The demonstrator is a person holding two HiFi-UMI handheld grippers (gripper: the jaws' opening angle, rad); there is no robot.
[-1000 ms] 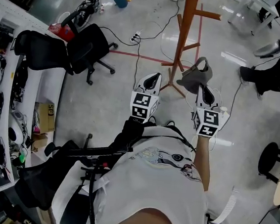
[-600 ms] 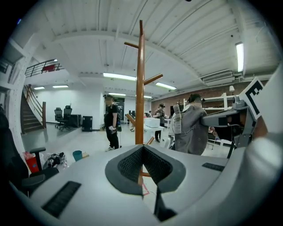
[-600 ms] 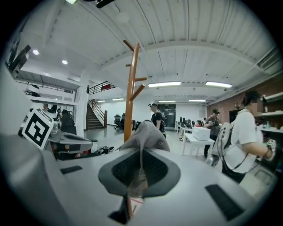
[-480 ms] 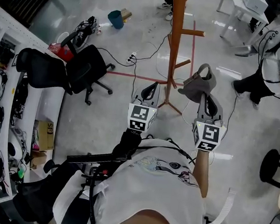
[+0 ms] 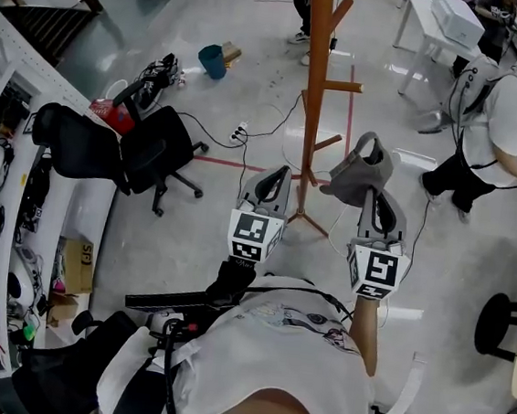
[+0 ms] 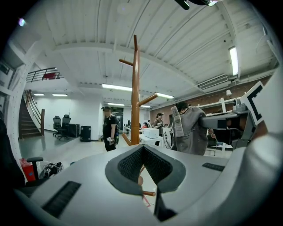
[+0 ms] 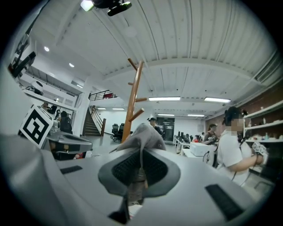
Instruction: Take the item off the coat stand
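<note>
Grey cloth is pinched between the closed jaws of the right gripper [image 7: 139, 170]. It is a fold of the soft grey fabric bag with a loop handle [image 5: 360, 171], bunched over the pads.

- Bag: in the head view it rises from the jaws toward 12 o'clock. Its long axis runs roughly along the gripper's own line, with the loop at the far end.
- Left gripper [image 5: 277, 174]: jaws together, nothing between them, aimed at the pole.
- Tall brown wooden coat stand [image 5: 316, 79]: at 10 o'clock from the bag.
- Short lower peg [image 5: 328, 144]: at the bag's 9 o'clock, near it. As far as I can judge, they are apart.

Judgement: the bag hangs off the stand, carried by the right gripper alone. The coming move turns on drawing it toward 6 o'clock, away from that peg. The risk is the loop snagging on the peg.
</note>
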